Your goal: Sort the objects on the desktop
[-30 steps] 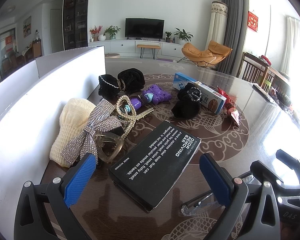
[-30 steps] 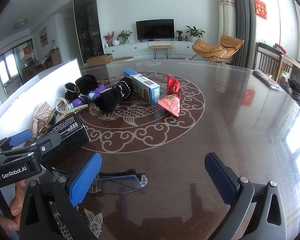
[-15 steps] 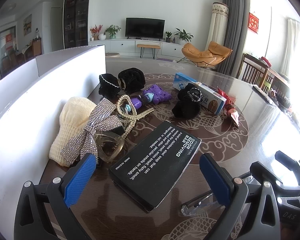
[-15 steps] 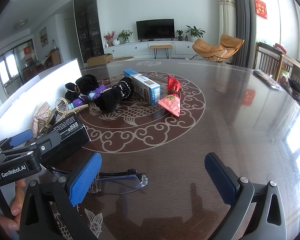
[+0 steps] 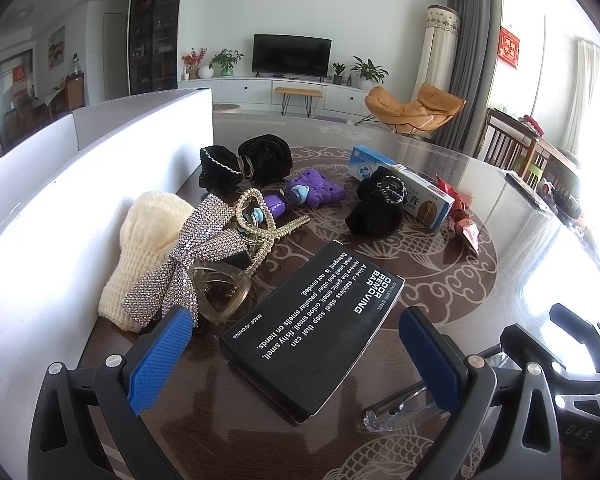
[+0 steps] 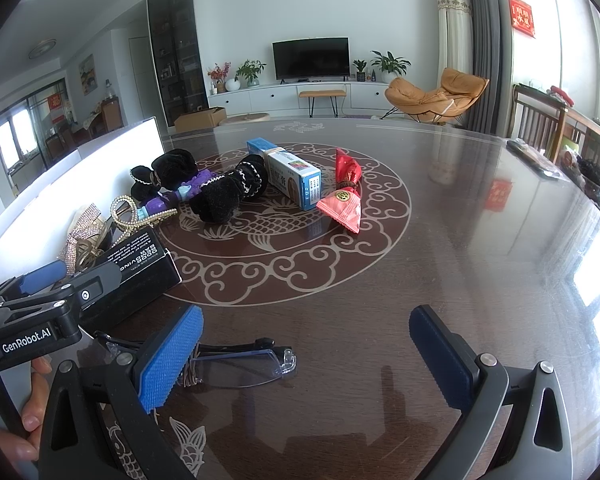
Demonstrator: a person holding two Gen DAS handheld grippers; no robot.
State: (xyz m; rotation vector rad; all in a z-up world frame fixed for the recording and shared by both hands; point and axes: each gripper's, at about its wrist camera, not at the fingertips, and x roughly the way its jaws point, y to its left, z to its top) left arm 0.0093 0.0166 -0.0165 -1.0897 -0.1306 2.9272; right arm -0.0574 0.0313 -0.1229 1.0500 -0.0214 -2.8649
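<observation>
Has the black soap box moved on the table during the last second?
No. In the left wrist view the black soap box keeps its place beside the clear hair claw.

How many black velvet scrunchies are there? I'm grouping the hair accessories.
3, possibly more hidden: a pearl-trimmed scrunchie by the white divider, a plain scrunchie touching it, and a chain-trimmed scrunchie against the blue-and-white box.

Change record: almost none. Right hand-held gripper (image 6: 306,354): view edges very slightly nearer the clear glasses (image 6: 236,364) than a second ago. Left hand-held gripper (image 5: 296,354): framing over the black box (image 5: 312,336) shows no visible shift. No item relocated.
</observation>
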